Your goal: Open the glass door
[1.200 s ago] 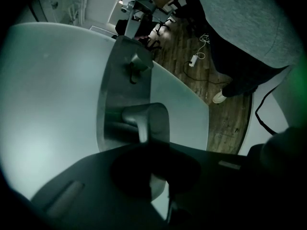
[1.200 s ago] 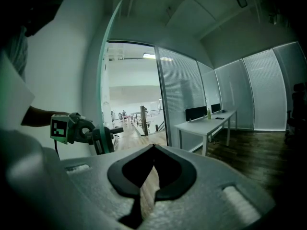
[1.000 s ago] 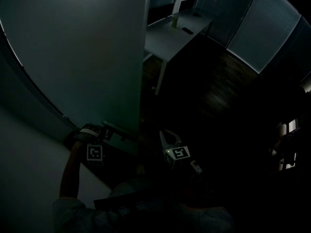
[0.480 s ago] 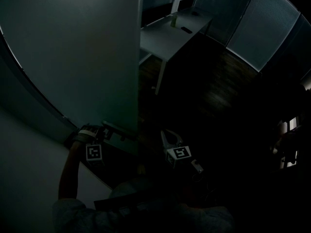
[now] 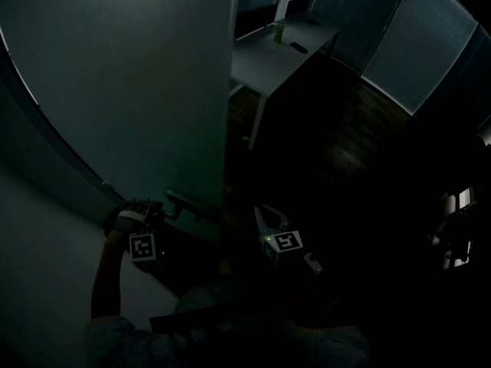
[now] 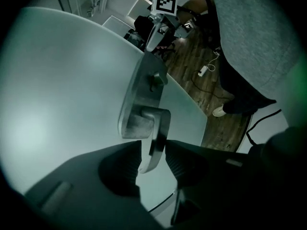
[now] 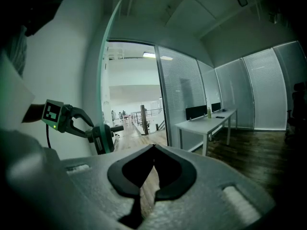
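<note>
– Grey-green frosted glass door (image 5: pixel 130 90): position?
– Head view, filling 9 to 12 o'clock, its free edge running up toward 12. In the right gripper view its greenish edge stands at 10 o'clock, and a brightly lit corridor (image 7: pixel 132 109) shows through the opening beside it.
– Fittings?
– One brushed-metal lever handle (image 6: pixel 154 133) on an oblong metal plate (image 6: pixel 139 95), with a small thumb-turn (image 6: pixel 154 80) above the lever. Head view puts them at 7 o'clock, low on the door.
– Left gripper (image 6: pixel 153 150)?
– At the handle. Its jaws have just been opening and stand wide. The lever hangs between them, and the pads are not clamped on it.
– Right gripper (image 7: pixel 153 146)?
– At 6 o'clock in the head view, apart from the door, pointed into the room. Its jaws are together at the tips, with nothing between them.
– Other stock?
– One long white bench (image 5: pixel 280 52) at 12 o'clock, carrying a pale green bottle (image 5: pixel 278 31) and a small dark flat object (image 5: pixel 296 48). Dark monitors (image 7: pixel 196 112) stand on it in the right gripper view.
– Surroundings?
– Slatted blind panels (image 5: pixel 418 44) from 1 to 2 o'clock, and a dark wood plank floor (image 5: pixel 337 144) at centre. The left gripper view adds a person's grey cloth garment (image 6: pixel 249 32) at 1 o'clock, a white shoe (image 6: pixel 219 111) at 3 o'clock, and a white power strip (image 6: pixel 204 71) lying on the floor.
</note>
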